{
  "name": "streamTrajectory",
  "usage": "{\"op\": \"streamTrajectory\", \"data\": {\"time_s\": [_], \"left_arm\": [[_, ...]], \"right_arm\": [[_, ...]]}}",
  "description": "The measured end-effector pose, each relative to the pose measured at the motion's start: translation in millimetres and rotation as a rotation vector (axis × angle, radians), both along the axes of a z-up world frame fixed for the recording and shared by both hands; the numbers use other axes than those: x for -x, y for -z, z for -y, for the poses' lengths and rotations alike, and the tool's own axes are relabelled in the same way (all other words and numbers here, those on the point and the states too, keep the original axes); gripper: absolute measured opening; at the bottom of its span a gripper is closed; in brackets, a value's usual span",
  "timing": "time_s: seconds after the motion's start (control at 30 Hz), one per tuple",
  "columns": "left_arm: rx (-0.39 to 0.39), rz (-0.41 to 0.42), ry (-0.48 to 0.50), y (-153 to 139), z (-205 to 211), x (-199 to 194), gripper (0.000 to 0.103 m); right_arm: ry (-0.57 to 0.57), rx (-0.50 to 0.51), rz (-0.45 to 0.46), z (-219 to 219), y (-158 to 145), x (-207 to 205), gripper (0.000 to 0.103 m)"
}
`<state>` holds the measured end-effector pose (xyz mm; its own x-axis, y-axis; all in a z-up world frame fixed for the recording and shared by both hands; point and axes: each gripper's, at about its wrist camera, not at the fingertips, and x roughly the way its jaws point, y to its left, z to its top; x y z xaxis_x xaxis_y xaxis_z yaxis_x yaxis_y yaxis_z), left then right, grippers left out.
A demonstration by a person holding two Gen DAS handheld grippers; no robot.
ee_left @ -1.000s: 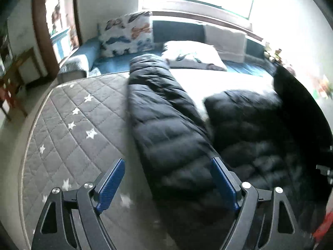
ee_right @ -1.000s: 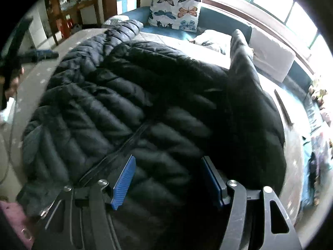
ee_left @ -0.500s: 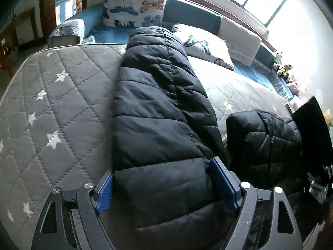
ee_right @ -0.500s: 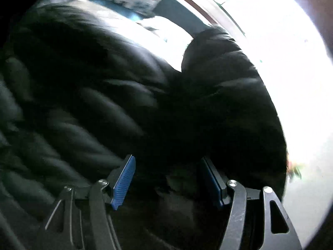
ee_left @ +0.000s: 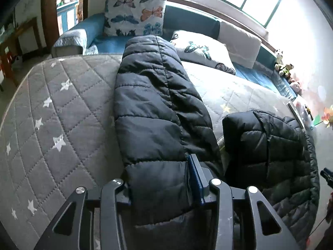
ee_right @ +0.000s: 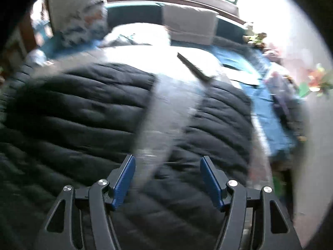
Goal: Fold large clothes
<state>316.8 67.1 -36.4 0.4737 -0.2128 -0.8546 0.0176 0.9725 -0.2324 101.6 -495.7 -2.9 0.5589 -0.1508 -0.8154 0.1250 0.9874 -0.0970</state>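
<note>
My left jaws are clamped on the near end of a long padded part of the black puffer jacket, the blue pad of the one finger I can see pressed into the quilting and the other finger buried under the fabric. So my left gripper has the cloth firmly; whether that strip is a sleeve or a folded side panel I cannot tell. My right jaws stand wide apart with nothing between them, and my right gripper hovers over the bulk of the jacket, its view smeared by motion.

From my left grip the padded strip runs away from me across the grey star-quilted mattress toward the butterfly pillow at the far end. To its right, a gap of bare mattress separates it from another dark quilted mass, which joins back near me. In the right view the same split shows as a pale wedge between two black lobes.

I judge the folding as barely begun: the jacket lies spread and lumpy on the bed, no neat stack yet, and the piece I hold is not yet laid over the body. Most of the work remains, bringing the sides in and then doubling the length.

The jacket looks thick, puffy and slippery, with horizontal stitched channels; it will likely spring back unless pressed flat.
</note>
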Motion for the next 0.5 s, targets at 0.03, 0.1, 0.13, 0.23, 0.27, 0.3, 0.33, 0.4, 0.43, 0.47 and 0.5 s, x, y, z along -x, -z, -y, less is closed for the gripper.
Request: {"op": "streamTrajectory", "data": {"time_s": [0.03,0.1,0.13,0.23,0.27,0.3,0.33,0.4,0.43,0.47,0.5], "left_arm": [[0.019,-0.016,-0.005,1.5,-2.0,-0.8,0.049],[0.068,-0.046,-0.013,4.8,-6.7,-1.4,0.055],[0.093,-0.06,-0.014,7.2,-8.5,-2.6,0.056],[0.118,-0.094,-0.025,15.6,-10.8,-5.4,0.057],[0.13,-0.107,-0.027,19.8,-11.7,-6.5,0.057],[0.146,-0.117,-0.035,24.7,-12.9,-7.9,0.057],[0.161,-0.111,-0.036,27.3,-13.3,-8.3,0.057],[0.144,-0.07,-0.026,27.8,-10.3,-6.5,0.044],[0.118,-0.044,-0.02,25.8,-7.1,-4.0,0.029],[0.071,-0.011,-0.018,20.8,-2.7,1.7,0.024],[0.048,0.016,-0.025,15.8,-1.1,6.6,0.018]], "right_arm": [[-0.027,-0.042,-0.001,-6.3,-1.1,-1.5,0.071],[-0.074,-0.11,-0.011,-19.3,3.0,-3.8,0.071],[-0.102,-0.144,-0.021,-26.0,5.4,-3.1,0.071],[-0.153,-0.208,-0.056,-43.4,10.8,-2.4,0.071],[-0.161,-0.218,-0.069,-46.2,14.0,-5.4,0.071],[-0.163,-0.22,-0.083,-49.4,15.5,-10.6,0.071],[-0.162,-0.213,-0.099,-51.2,21.8,-12.9,0.071],[-0.154,-0.218,-0.13,-50.6,30.2,-18.0,0.071],[-0.139,-0.214,-0.142,-49.9,34.2,-19.0,0.071],[-0.128,-0.218,-0.154,-47.4,37.9,-21.1,0.071],[-0.121,-0.231,-0.17,-45.9,43.0,-23.0,0.071]]}}
